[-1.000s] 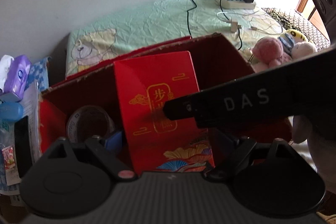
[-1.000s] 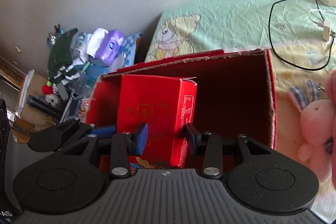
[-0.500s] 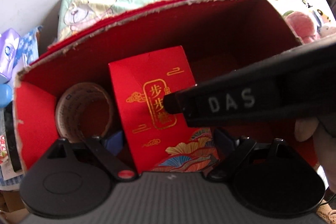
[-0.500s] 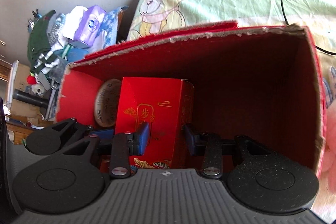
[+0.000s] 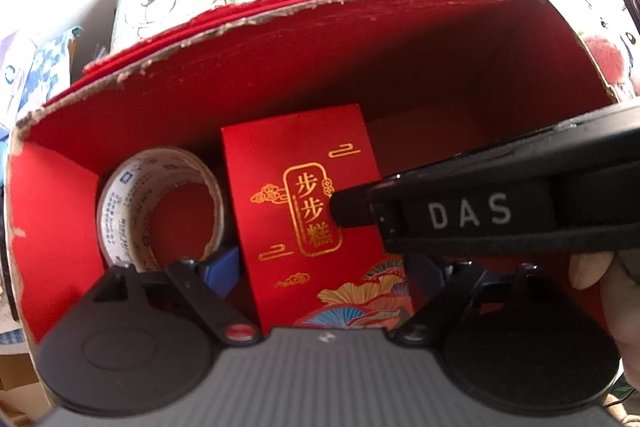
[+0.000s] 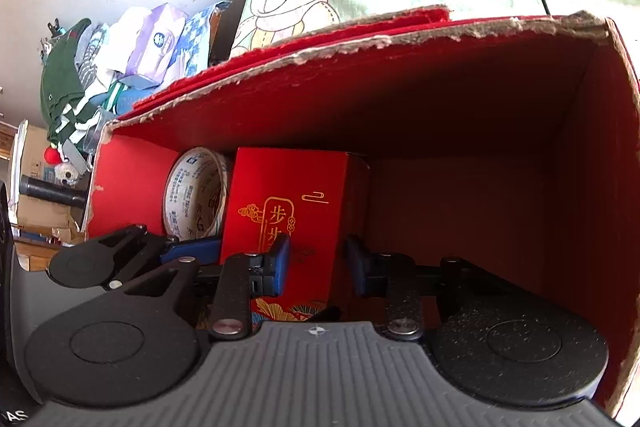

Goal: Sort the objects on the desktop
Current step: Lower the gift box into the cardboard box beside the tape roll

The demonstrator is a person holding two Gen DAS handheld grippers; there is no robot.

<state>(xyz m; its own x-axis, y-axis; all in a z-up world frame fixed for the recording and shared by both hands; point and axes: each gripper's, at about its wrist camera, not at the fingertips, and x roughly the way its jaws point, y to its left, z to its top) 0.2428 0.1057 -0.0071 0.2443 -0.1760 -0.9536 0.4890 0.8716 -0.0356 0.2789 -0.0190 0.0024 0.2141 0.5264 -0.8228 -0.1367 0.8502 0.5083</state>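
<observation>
1. Looking along the left gripper [image 5: 320, 267] in the left wrist view: its blue-padded fingers [image 5: 222, 263] straddle the red gift carton [image 5: 304, 203], one at each flank, and appear clamped on it, though the contact lines are partly hidden. The carton stands upright inside the large red cardboard box [image 5: 280, 67], just beside a roll of printed packing tape [image 5: 160, 207] that leans at the left wall.

2. Same view, surfaces: the carton is a smooth, satin rectangular pack with gold foil lettering; the big box has a torn, fibrous rim and matte red lining; the tape is a hollow ring of glossy film. A black bar marked "DAS" [image 5: 480, 215], part of the right tool, crosses in front, with a fingertip [image 5: 588, 267] under it.

3. Same view, risk: a release made with the carton off vertical would likely tip it onto the tape roll; the slick faces could also slide between the pads.

4. Right wrist view: the right gripper [image 6: 318, 263] has its fingers set apart around the carton's [image 6: 280, 195] near corner; whether either pad touches cannot be told. The tape [image 6: 196, 195] stands behind the carton's left edge.

5. Same view, risk: two tools crowd one narrow pack, so pulling either out carelessly may drag the carton or snag the box's [image 6: 400, 39] ragged edge.
</observation>
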